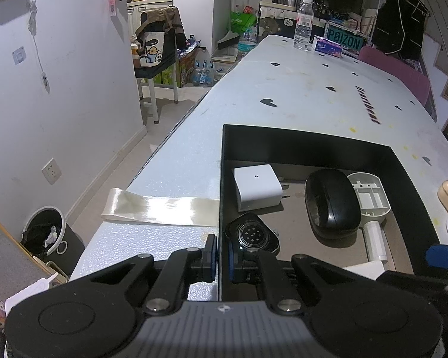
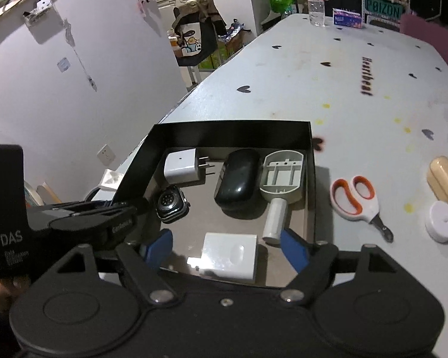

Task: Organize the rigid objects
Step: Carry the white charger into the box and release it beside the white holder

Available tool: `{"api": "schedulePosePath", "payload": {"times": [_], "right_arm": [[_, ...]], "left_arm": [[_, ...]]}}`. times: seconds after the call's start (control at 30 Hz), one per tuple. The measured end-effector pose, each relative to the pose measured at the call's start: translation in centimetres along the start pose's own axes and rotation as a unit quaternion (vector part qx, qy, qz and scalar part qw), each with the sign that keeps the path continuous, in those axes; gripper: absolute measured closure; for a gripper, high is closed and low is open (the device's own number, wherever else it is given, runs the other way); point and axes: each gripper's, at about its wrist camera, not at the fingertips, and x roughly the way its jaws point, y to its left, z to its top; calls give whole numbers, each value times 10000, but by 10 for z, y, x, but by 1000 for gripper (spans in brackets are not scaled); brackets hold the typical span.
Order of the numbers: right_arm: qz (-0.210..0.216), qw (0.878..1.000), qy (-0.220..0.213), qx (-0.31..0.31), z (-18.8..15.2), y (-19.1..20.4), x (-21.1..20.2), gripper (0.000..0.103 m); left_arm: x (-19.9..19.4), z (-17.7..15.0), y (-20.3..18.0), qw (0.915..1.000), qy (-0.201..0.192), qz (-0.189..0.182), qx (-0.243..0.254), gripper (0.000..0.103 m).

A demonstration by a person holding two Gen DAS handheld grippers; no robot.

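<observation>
Dim indoor light, fisheye-bent edges, dark corners.

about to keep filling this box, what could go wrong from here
1. The left hand-held gripper is clamped on the black box's thin left wall; pulling could tilt the box and shift the smartwatch.
2. The box is crowded: the open right hand-held gripper hovers over the white power bank, so the scissors may land on other items.

Bare floor is lying open in the black box's (image 2: 233,132) near middle; the white block (image 2: 230,258), watch (image 2: 171,205) and case (image 2: 237,179) are crowding its sides.
</observation>
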Motion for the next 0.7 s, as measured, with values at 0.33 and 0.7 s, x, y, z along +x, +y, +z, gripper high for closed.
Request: {"api": "schedulePosePath", "payload": {"times": [0.33,0.7], "right_arm": [[13,9928,217,-1180,3,21,31,73],[612,9824,859,-1540,9,26,49,103]], "left_arm": [[-1,1,2,10000,11,-47,-63,95],[-1,1,3,10000,11,-49,-67,95]]}}
